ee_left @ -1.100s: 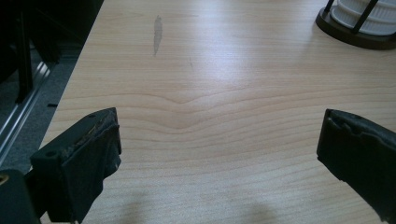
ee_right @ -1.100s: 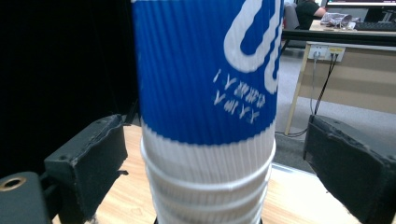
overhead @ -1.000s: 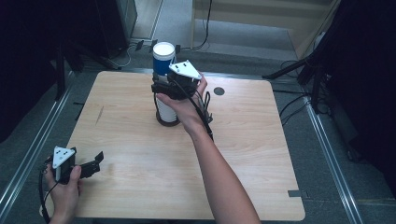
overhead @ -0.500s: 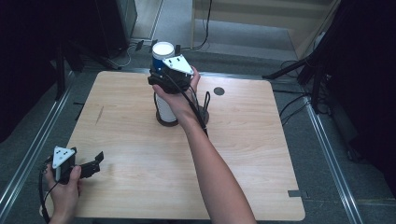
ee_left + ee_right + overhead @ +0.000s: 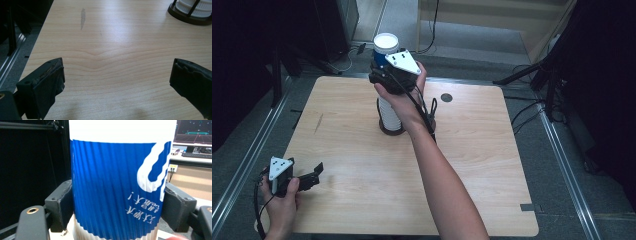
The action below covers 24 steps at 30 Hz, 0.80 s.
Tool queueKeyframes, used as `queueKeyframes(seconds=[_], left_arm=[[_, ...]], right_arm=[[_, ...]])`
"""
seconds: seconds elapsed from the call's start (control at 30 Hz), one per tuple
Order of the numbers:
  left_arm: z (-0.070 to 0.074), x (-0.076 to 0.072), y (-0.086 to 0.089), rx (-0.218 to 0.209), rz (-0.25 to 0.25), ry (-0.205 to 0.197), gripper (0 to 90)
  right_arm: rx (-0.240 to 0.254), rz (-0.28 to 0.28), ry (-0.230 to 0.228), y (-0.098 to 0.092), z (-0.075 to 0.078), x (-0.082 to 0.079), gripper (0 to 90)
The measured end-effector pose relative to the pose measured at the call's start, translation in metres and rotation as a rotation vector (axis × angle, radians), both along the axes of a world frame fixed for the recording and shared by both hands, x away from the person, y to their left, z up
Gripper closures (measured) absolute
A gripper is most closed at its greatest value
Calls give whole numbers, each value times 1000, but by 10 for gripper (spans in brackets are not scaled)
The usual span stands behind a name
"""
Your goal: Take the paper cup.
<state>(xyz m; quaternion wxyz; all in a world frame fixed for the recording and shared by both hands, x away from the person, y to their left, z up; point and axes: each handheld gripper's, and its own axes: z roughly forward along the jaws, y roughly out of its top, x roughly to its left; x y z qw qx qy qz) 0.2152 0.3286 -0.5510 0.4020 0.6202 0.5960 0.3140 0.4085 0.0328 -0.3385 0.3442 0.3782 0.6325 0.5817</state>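
Observation:
A blue and white ribbed paper cup [image 5: 386, 50] [image 5: 112, 187] sits upside down at the top of a stack of white cups [image 5: 389, 112] in a dark round holder [image 5: 392, 131] [image 5: 190, 18] at the table's far middle. My right gripper [image 5: 379, 70] [image 5: 117, 205] is shut on this blue cup, one pad on each side; its jaws have just been closing on it. Near the front left corner my left gripper [image 5: 314, 172] [image 5: 117, 82] stands open just above the wooden table [image 5: 362, 190], with nothing between its jaws.
A small dark round hole [image 5: 446, 97] lies in the tabletop right of the holder. A grey smudge [image 5: 83, 15] marks the wood at the left. Metal rails [image 5: 242, 165] run along the floor left of the table, and black stands [image 5: 532, 75] rise at the far right.
The right gripper's jaws closed onto the blue cup, and the hand rose a little with it. The left hand stayed where it was.

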Motion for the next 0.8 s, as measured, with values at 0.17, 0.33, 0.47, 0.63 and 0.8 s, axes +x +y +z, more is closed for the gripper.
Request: queueKeyframes(seconds=[0.17, 0.33, 0.47, 0.63, 0.8], left_arm=[[0, 0, 0, 1, -2, 0, 6], [0, 0, 0, 2, -1, 0, 6], [0, 0, 0, 5, 1, 1, 6], [0, 0, 0, 7, 2, 2, 6], [0, 0, 0, 8, 3, 1, 5]], right_arm=[[-7, -3, -23, -1, 10, -2, 218], [2, -3, -33, -2, 19, -5, 218], [16, -15, -47, -6, 25, -6, 221], [35, -19, -55, -14, 32, -9, 221], [41, -19, -66, -21, 39, -13, 221]])
